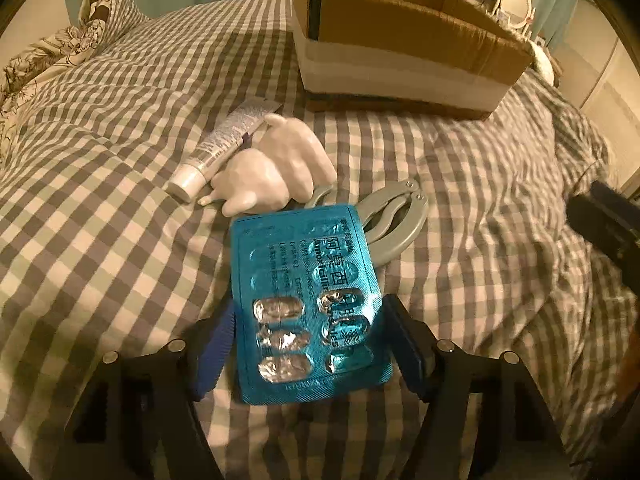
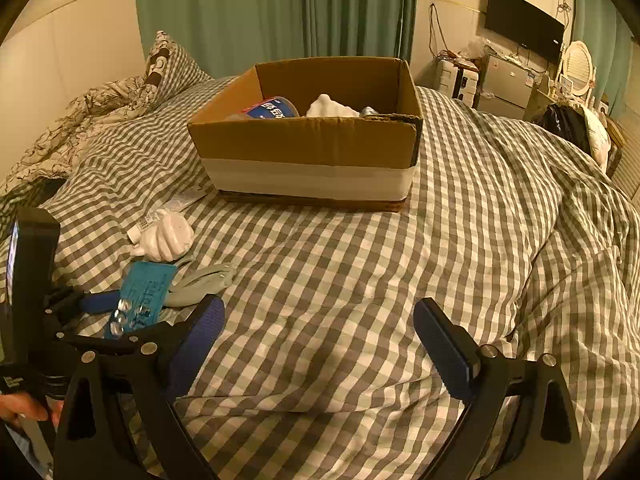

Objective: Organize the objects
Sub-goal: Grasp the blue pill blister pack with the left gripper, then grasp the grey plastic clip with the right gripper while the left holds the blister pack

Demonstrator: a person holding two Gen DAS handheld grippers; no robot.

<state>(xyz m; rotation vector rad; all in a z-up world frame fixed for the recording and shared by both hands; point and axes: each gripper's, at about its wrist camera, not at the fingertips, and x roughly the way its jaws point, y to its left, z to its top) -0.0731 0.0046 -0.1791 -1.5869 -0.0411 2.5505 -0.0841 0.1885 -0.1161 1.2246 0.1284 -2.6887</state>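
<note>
A blue blister pack (image 1: pixel 308 300) of capsules, several pockets torn open, lies on the checked bedspread (image 1: pixel 120 240). My left gripper (image 1: pixel 310 320) has its blue pads against the pack's two long edges, shut on it. Just beyond the pack are a grey hinged clamp (image 1: pixel 394 216), a white hand-shaped figure (image 1: pixel 276 164) and a white tube (image 1: pixel 224 148). The right wrist view shows the same cluster at the left, around the blister pack (image 2: pixel 140 292). My right gripper (image 2: pixel 320 344) stands open above bare bedspread, with nothing between its fingers.
An open cardboard box (image 2: pixel 304 140) with a white band stands further back on the bed, holding a blue-labelled can (image 2: pixel 272 110) and a white lump (image 2: pixel 332 108). Patterned pillows (image 2: pixel 120 96) lie at the far left. Furniture and a screen (image 2: pixel 524 28) line the right wall.
</note>
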